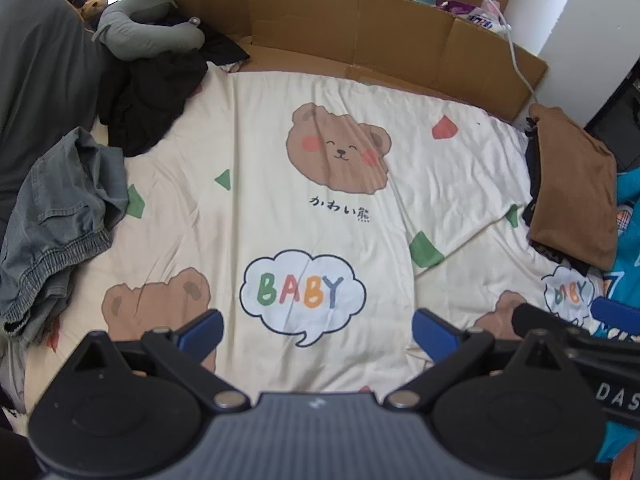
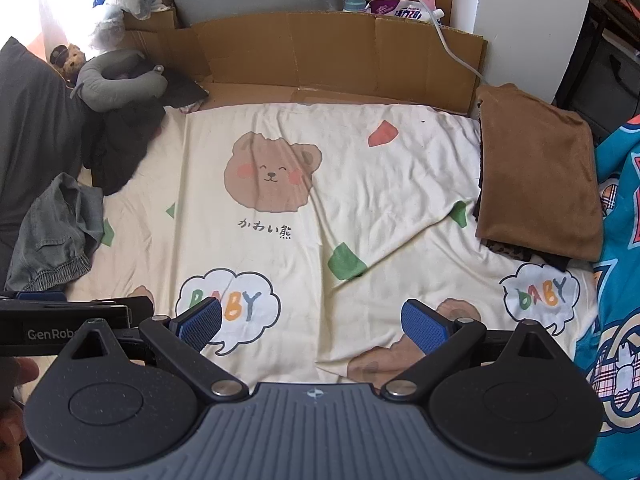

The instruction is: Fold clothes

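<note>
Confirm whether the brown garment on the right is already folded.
Yes, the brown garment lies as a flat, squared-off rectangle atop a stack at the bed's right edge.

A bed is covered by a cream cotton sheet point(image 1: 280, 120) printed with brown bear faces, green and red shapes and "BABY" speech clouds; the cloth is creased diagonally at right. At the left edge, a crumpled grey denim garment with an elastic hem point(image 1: 64, 216) and a heap of black clothing point(image 1: 148, 100) are seen lying on the sheet. At the right edge, a folded brown fabric piece point(image 2: 536, 168) is stacked on darker folded items, just beside a teal patterned cloth point(image 2: 616, 240).
</note>
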A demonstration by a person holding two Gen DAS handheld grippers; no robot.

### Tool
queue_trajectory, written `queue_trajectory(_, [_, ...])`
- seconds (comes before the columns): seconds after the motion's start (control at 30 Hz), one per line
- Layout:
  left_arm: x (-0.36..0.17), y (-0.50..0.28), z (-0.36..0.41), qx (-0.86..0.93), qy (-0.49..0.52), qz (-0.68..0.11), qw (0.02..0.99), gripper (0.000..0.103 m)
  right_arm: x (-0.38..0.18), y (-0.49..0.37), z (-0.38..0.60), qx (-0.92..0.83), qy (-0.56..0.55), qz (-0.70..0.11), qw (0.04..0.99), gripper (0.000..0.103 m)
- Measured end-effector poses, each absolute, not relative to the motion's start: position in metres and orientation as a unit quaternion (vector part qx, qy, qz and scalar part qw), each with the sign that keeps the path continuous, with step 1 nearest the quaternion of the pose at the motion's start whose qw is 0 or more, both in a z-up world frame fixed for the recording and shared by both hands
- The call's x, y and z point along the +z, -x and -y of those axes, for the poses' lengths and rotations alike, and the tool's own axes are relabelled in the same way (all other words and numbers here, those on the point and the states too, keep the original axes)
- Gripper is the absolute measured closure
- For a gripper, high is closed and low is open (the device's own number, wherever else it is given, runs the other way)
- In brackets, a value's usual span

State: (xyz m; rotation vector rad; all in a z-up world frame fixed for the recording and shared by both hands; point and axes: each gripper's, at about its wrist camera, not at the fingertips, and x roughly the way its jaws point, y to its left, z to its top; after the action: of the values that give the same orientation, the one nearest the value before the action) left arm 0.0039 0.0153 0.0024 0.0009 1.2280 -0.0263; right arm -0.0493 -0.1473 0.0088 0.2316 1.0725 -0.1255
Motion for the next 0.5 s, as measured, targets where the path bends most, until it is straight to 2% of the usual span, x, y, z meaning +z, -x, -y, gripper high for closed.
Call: queue_trajectory(0.5, [-0.0009, -0.0052, -0.0128, -0.006, -0.003, -0.581, 0.814, 0.001, 0.0085, 0.0471, 0.1480, -0.058, -0.108, -0.515, 0.848, 0.003])
